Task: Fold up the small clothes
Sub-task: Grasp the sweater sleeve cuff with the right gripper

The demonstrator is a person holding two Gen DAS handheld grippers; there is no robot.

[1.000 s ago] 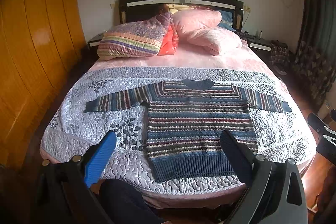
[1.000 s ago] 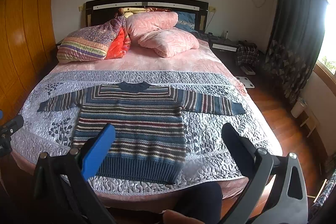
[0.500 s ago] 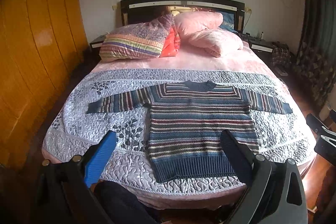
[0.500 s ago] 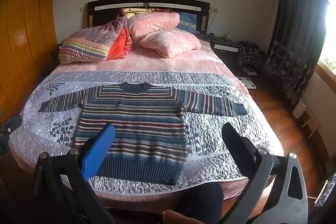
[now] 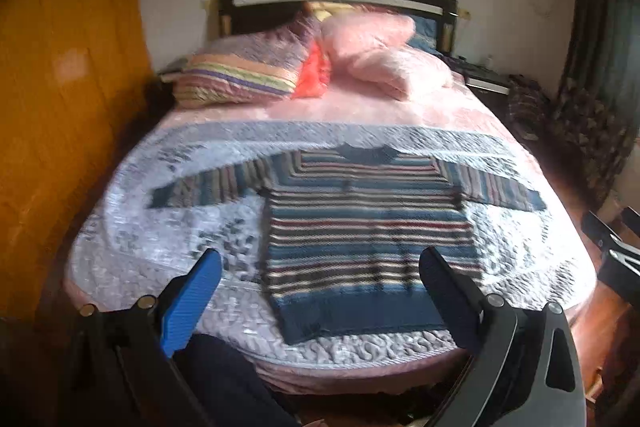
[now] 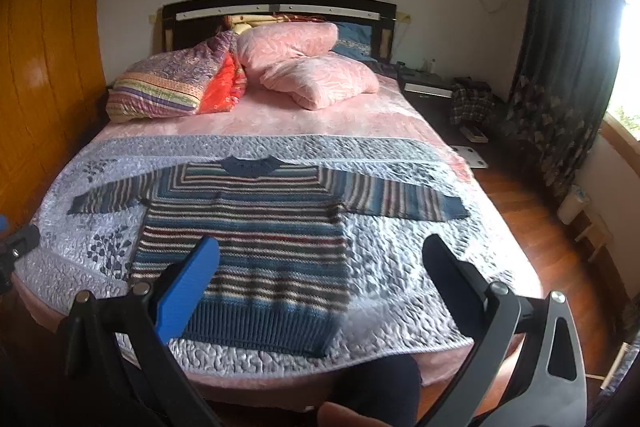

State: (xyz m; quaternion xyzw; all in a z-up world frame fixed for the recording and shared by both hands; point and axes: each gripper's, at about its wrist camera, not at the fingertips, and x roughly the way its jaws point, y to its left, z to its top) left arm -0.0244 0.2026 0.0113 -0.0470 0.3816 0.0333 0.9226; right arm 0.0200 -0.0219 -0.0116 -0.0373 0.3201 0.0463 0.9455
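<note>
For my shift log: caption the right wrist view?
Striped sweater spread flat on the quilt, right gripper open above it.

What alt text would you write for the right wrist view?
A striped knit sweater lies flat, sleeves spread, on a grey quilt covering a bed. The open right gripper hovers above its hem, empty; pink pillows sit by the headboard.

The bed (image 6: 400, 131) wears a pink sheet, with a grey quilted coverlet (image 6: 400, 267) over its foot half. A striped sweater (image 6: 256, 227) lies flat on the coverlet, sleeves spread wide. Pink pillows (image 6: 316, 75) and a striped cushion (image 6: 160, 91) pile against the headboard.
</note>
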